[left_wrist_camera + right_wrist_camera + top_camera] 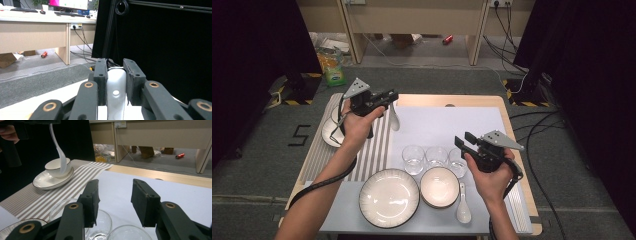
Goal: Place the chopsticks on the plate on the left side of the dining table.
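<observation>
hanging from the left gripper (388, 100) over the far left of the table (472, 101), the white spoon (394, 119) dangles bowl-down, seemingly lifted clear of the small bowl (333, 114) and plate (328, 134); the right gripper (463, 142) waits open and empty above the glasses (413, 159). in the left gripper view its jaws pinch the spoon's glossy white handle (115, 87). in the right gripper view the jaws gape with nothing between, and the spoon (58, 147) shows a slim curved stem.
</observation>
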A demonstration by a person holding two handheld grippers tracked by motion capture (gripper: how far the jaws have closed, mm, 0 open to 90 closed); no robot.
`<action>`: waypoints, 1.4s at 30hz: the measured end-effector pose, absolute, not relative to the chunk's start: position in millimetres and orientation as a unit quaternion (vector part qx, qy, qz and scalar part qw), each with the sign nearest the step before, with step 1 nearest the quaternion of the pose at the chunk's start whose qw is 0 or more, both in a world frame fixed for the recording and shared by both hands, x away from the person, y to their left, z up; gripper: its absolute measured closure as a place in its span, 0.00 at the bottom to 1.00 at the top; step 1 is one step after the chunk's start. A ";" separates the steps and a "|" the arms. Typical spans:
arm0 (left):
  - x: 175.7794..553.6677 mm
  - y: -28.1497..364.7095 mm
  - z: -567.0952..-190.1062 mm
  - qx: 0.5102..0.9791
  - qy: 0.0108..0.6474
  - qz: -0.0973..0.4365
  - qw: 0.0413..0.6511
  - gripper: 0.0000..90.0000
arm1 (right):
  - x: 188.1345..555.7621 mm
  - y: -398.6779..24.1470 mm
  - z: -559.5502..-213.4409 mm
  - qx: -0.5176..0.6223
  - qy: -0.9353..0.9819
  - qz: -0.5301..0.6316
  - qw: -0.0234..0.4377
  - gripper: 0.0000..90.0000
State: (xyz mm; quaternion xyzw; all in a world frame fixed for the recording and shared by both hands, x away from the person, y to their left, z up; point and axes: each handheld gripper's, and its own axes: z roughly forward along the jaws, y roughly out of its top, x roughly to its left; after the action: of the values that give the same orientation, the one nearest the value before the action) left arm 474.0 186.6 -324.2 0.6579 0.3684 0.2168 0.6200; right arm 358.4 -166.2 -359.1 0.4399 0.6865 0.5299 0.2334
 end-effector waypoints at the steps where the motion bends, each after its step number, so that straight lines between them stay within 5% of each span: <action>1: 474.0 187.1 -324.1 0.658 0.369 0.217 0.620 0.81 | 358.2 -166.0 -359.1 0.441 0.686 0.531 0.232 0.64; 42: 478.7 210.9 -324.6 0.647 0.388 0.236 0.613 0.81 | 357.6 -166.8 -359.3 0.442 0.685 0.531 0.232 0.63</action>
State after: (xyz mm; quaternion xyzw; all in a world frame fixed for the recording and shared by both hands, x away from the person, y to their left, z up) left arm 478.7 210.9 -324.6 0.6465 0.3882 0.2356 0.6130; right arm 357.6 -166.8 -359.3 0.4418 0.6848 0.5310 0.2322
